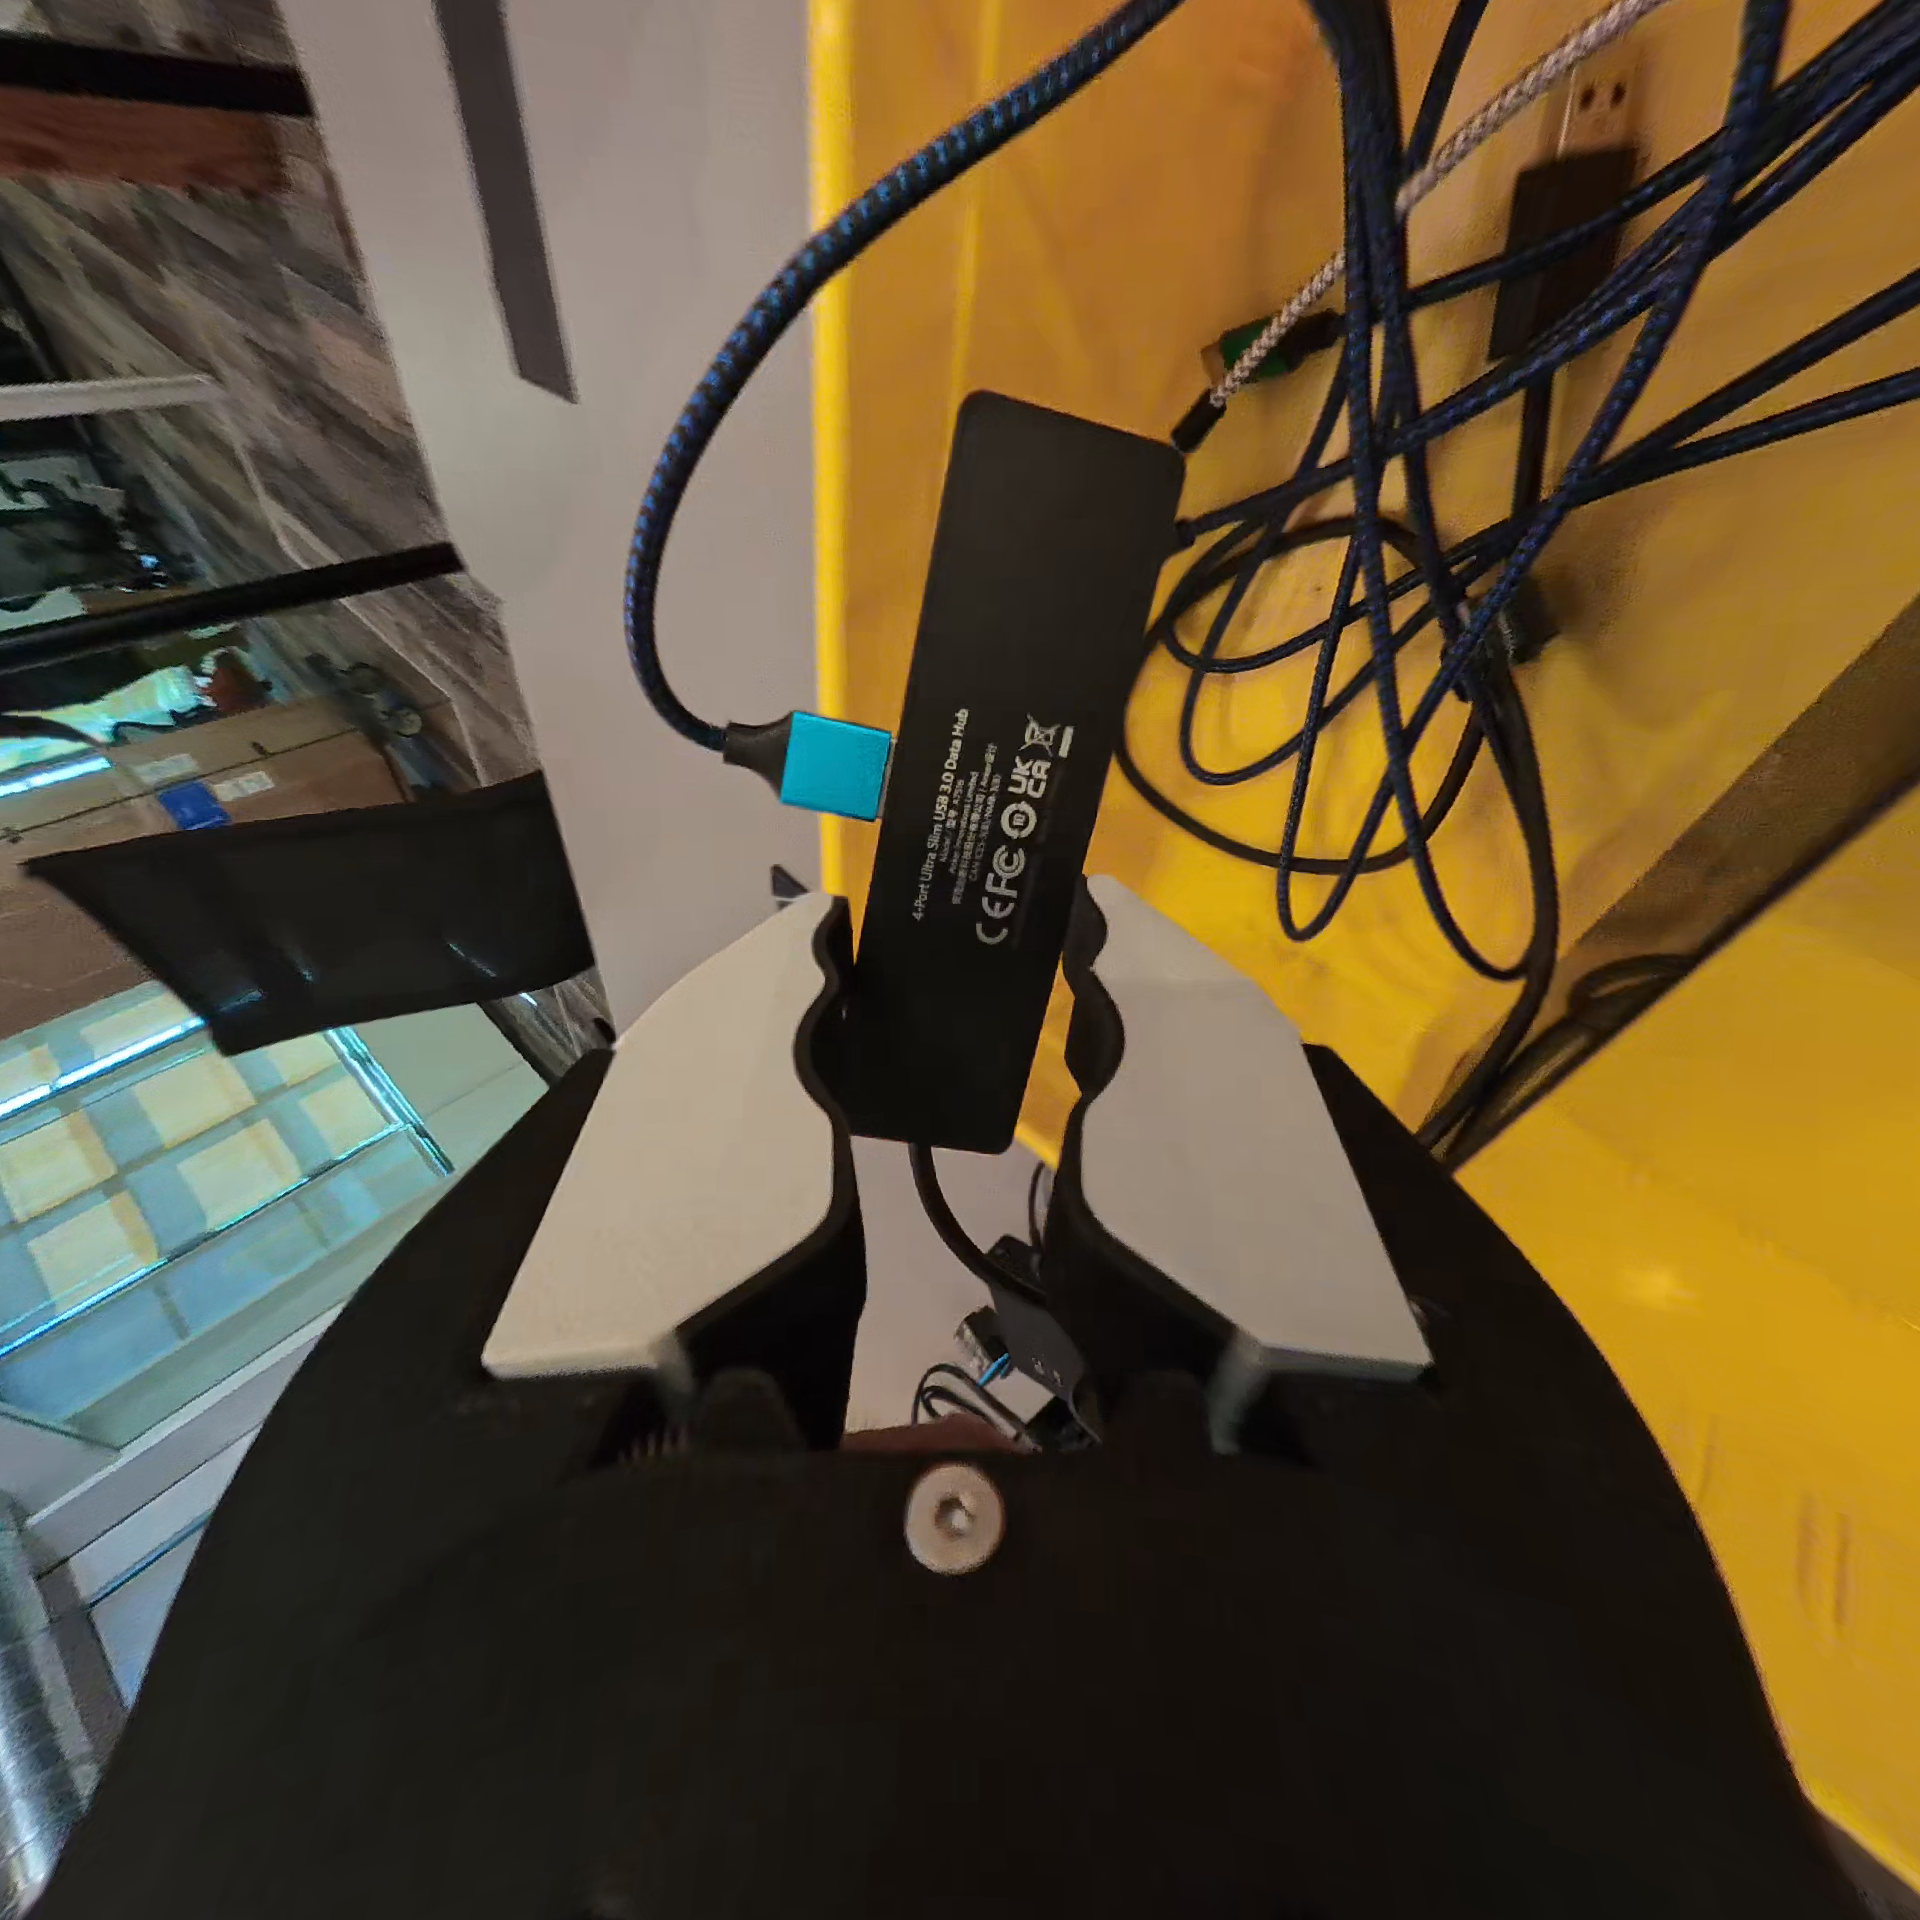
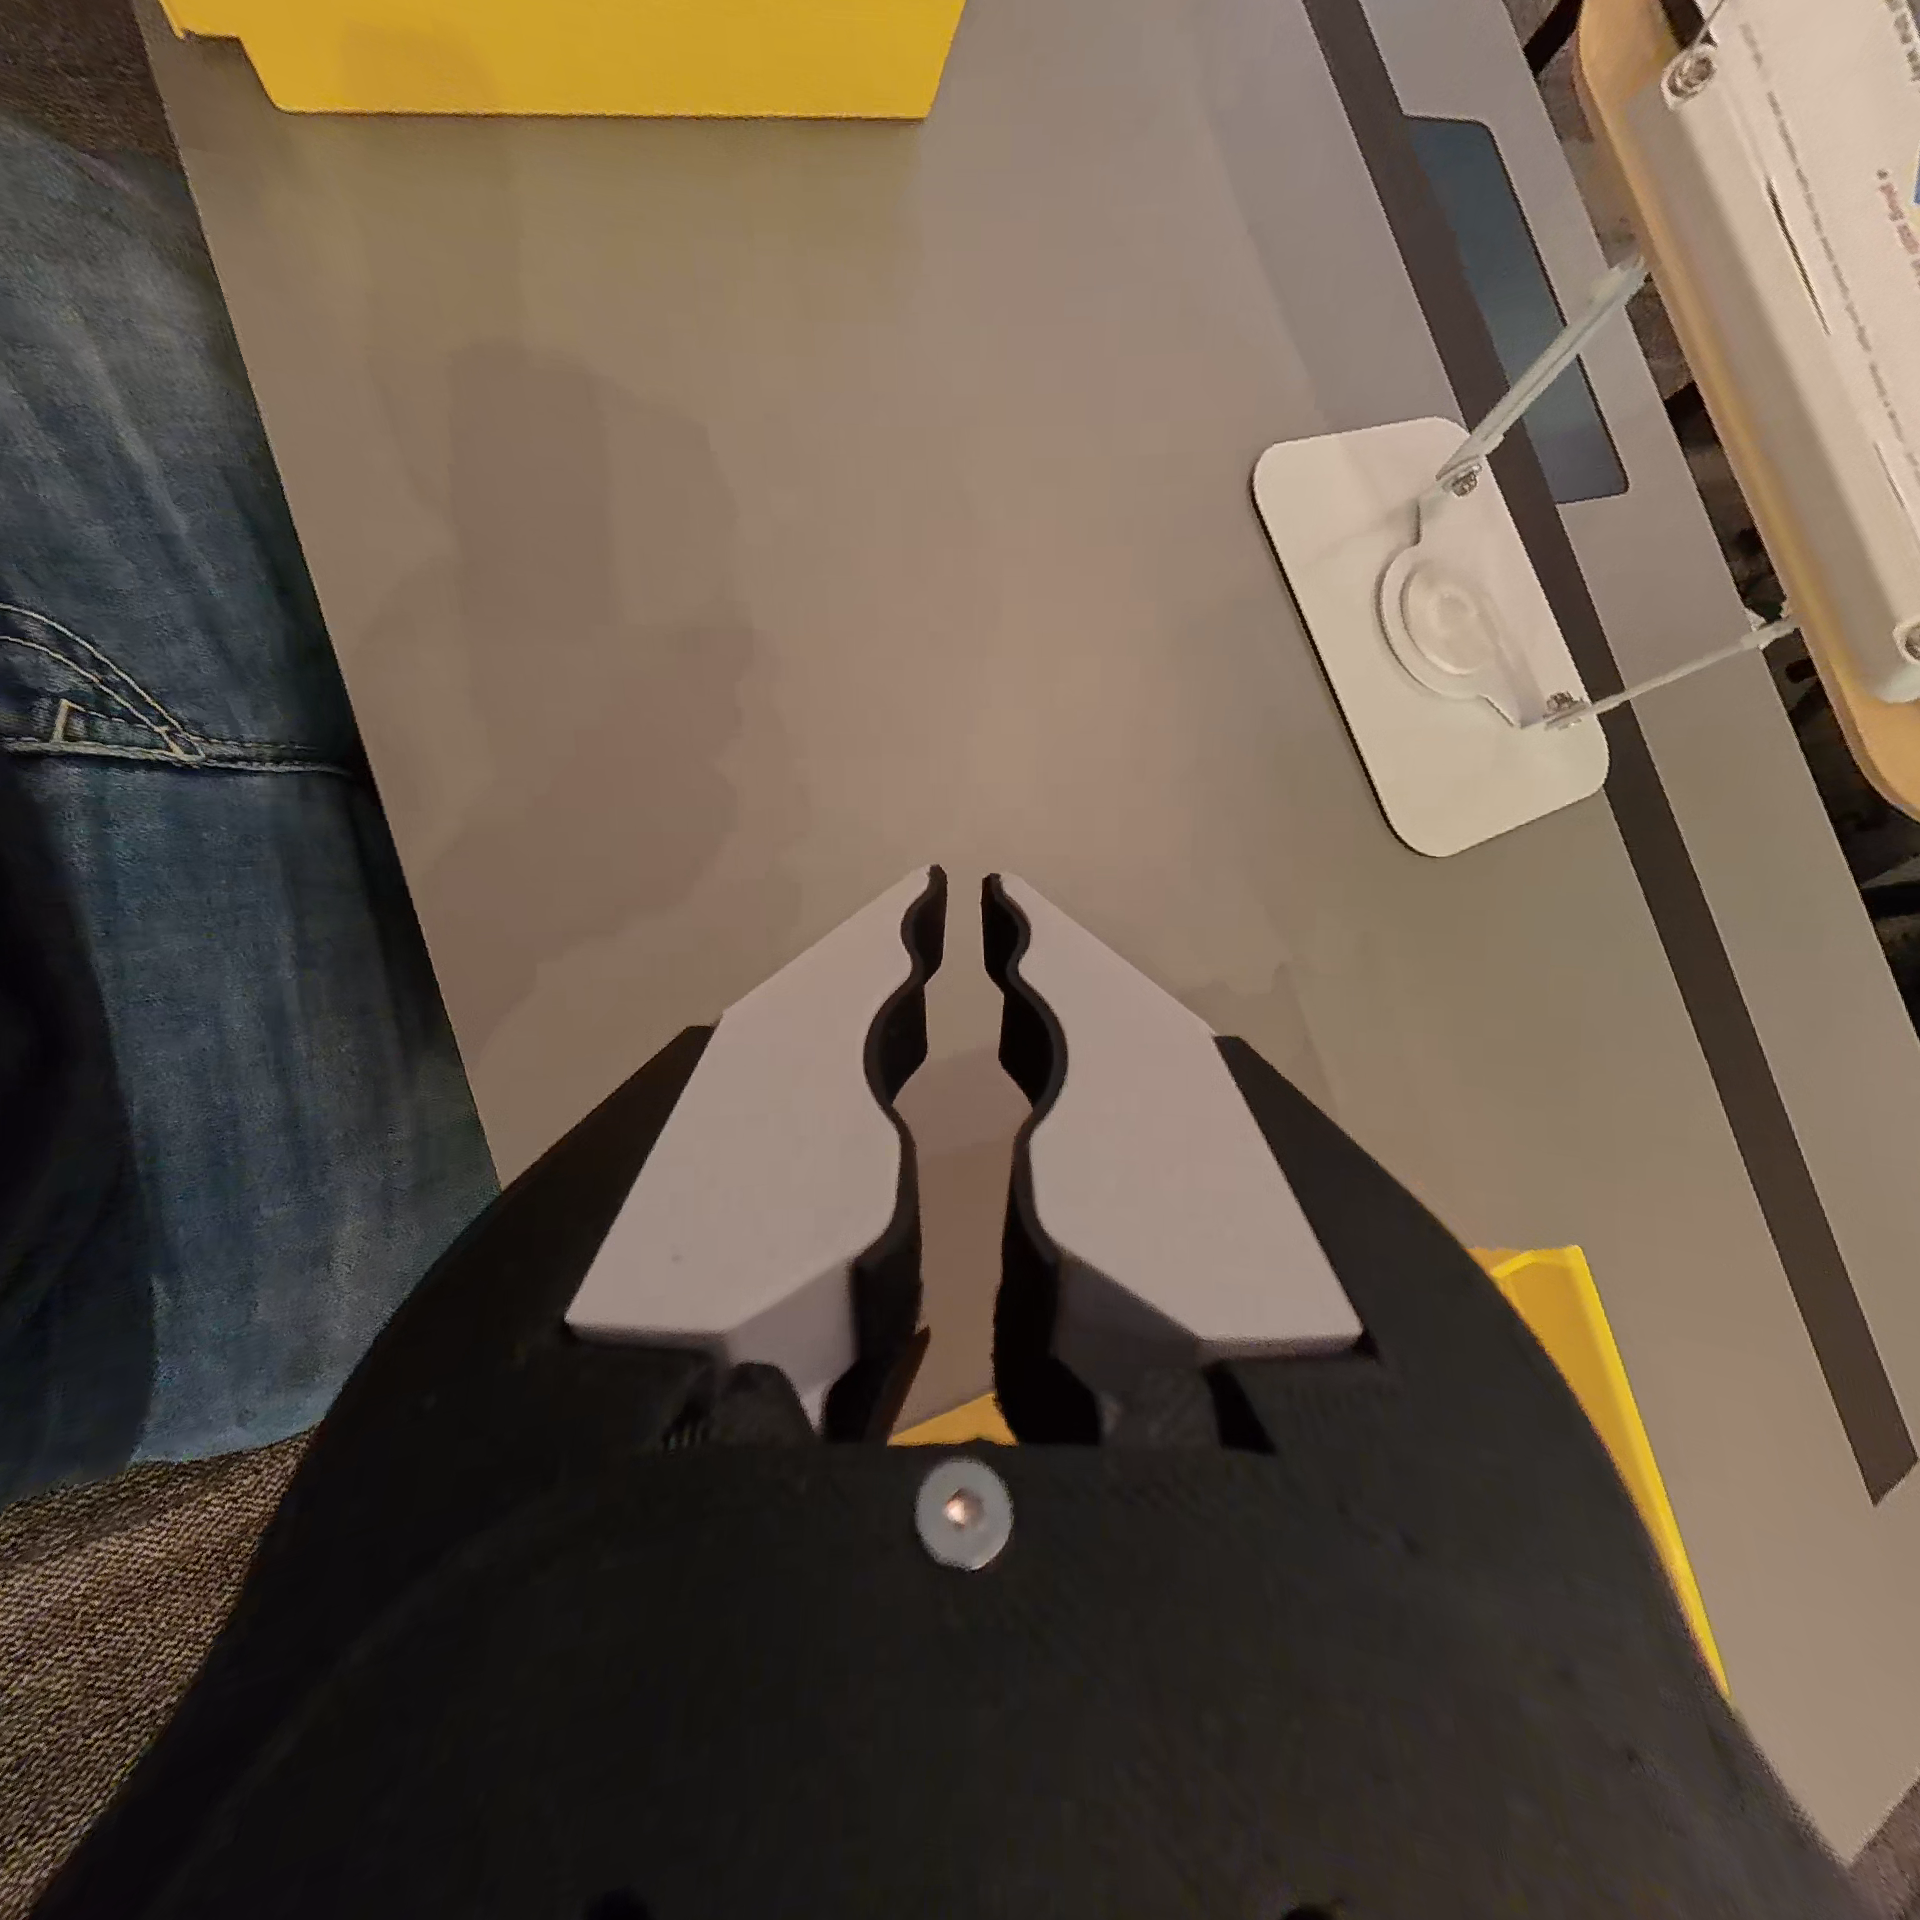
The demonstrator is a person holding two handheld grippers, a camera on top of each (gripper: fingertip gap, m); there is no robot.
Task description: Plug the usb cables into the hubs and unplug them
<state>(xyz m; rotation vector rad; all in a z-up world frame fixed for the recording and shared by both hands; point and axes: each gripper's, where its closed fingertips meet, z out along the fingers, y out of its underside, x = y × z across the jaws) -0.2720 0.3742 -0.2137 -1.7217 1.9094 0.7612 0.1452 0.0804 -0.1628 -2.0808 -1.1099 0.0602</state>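
Note:
My left gripper is shut on a flat black USB hub and holds it by its lower end, raised in front of a yellow bin. A bright blue USB plug on a blue-black braided cable sits in a port on the hub's left edge. The hub's own thin black lead hangs down between my fingers. My right gripper hovers over a grey table; its jaws are almost together and hold nothing.
The yellow bin holds a tangle of blue-black cables, a green-tipped plug and another black hub. In the right wrist view, a yellow bin stands at the far table edge, a white stand base at right, a person's jeans at left. The left gripper's tips are roughly 50 centimetres from the right gripper's.

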